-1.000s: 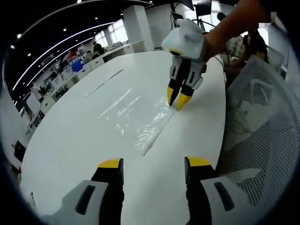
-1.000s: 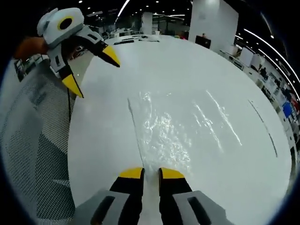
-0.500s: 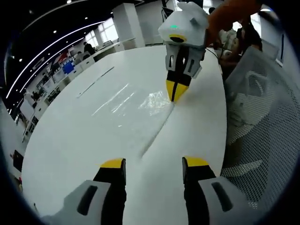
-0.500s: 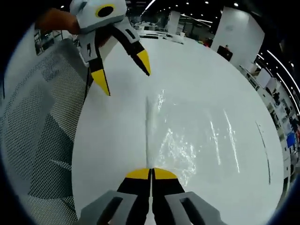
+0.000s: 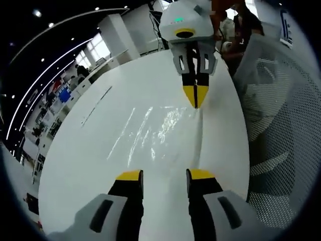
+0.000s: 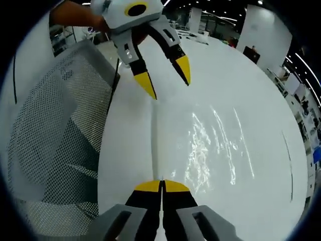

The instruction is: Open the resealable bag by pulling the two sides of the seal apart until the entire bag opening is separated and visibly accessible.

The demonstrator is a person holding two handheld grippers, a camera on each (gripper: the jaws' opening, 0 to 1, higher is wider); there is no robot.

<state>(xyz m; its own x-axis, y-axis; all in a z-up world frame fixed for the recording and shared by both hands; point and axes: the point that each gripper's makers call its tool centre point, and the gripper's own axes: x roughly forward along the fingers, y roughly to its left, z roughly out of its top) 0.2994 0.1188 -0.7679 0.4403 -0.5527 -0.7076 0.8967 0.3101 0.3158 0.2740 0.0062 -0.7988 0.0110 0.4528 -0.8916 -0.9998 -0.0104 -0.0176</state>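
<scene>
White tabletop (image 5: 90, 150) runs wide under both tongs, with an open office hall behind and a mesh chair back (image 5: 281, 130) just off the near edge.

The clear bag (image 5: 155, 133) lies flat on the table, its seal strip (image 6: 153, 140) running as a straight line between my two tongs. In the right gripper view my right tongs (image 6: 161, 186) have their yellow tips pressed together over the near end of the strip, clamped on it as far as I can judge; a second ago they stood slightly apart, so the pinch is fresh. In the left gripper view the same tongs (image 5: 196, 95) show closed at the far end of the strip.

My left tongs (image 5: 165, 174) are spread, tips apart, holding nothing. They have come in toward the other end of the strip, and the gap between the tips has narrowed a little. In the right gripper view they (image 6: 165, 80) hang over that end, one tip just beside the line.

My reading: one end held, second grip not yet taken, the seal still shut along its length.

Plenty of bare table lies beyond the bag for pulling outward. The table edge and chair sit close on the seal side, so less room there.
</scene>
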